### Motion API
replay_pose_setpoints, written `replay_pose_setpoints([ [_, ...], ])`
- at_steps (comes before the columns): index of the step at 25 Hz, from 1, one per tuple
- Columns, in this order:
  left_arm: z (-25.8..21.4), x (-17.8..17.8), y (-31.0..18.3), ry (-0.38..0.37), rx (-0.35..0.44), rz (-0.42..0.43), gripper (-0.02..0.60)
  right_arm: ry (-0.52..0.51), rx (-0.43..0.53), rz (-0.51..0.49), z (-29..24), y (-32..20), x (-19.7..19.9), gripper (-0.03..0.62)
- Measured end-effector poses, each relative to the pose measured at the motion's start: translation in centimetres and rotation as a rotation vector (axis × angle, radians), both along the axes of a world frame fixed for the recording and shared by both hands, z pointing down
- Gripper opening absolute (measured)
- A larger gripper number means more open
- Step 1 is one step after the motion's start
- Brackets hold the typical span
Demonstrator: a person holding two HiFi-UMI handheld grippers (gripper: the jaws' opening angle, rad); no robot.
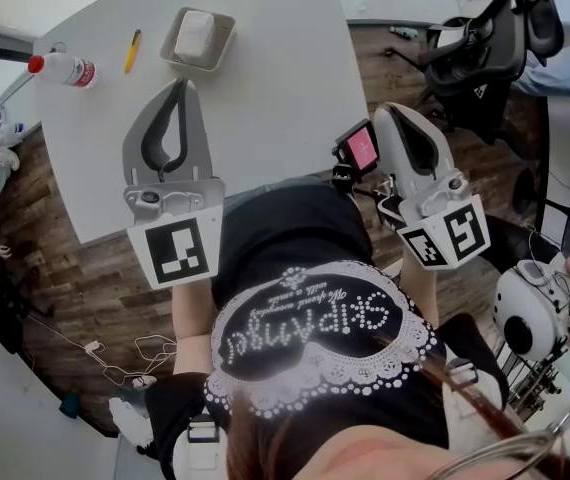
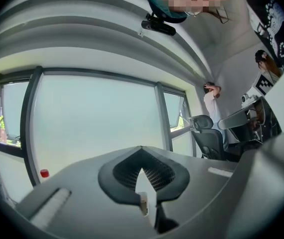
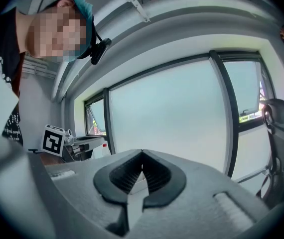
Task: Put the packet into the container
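Left gripper (image 2: 141, 149) and right gripper (image 3: 142, 153) both clenched empty; packet (image 1: 195, 34) seemingly inside container (image 1: 224, 40), edges hard to make out.

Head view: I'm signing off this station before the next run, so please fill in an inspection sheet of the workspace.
Surface: white tabletop, no spills seen.
Job's things: white packet lies inside the shallow grey rectangular container.
Clutter: yellow pen left of the container; clear plastic bottle with red cap lying at the table's left edge.
Grippers: left hand-held gripper shut, empty, above the table; right hand-held gripper shut, empty, past the table's right edge.
Cables: white cable loose on the wooden floor.
Surroundings: black office chair at the right; other people at the picture's edges.
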State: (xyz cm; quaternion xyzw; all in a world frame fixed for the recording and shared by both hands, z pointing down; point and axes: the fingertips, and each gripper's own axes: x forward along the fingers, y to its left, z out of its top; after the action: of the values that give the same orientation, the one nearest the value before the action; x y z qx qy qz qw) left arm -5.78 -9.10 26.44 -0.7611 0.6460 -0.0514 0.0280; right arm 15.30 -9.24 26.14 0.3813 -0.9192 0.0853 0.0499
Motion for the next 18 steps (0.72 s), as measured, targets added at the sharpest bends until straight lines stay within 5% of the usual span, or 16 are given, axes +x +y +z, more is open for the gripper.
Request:
replay_pose_setpoints([
  [18, 1.8, -0.2, 6.2, 0.075, -0.042, -0.031, -0.002, 0.005, -0.014, 0.010, 0.5, 0.4, -0.7, -0.003],
])
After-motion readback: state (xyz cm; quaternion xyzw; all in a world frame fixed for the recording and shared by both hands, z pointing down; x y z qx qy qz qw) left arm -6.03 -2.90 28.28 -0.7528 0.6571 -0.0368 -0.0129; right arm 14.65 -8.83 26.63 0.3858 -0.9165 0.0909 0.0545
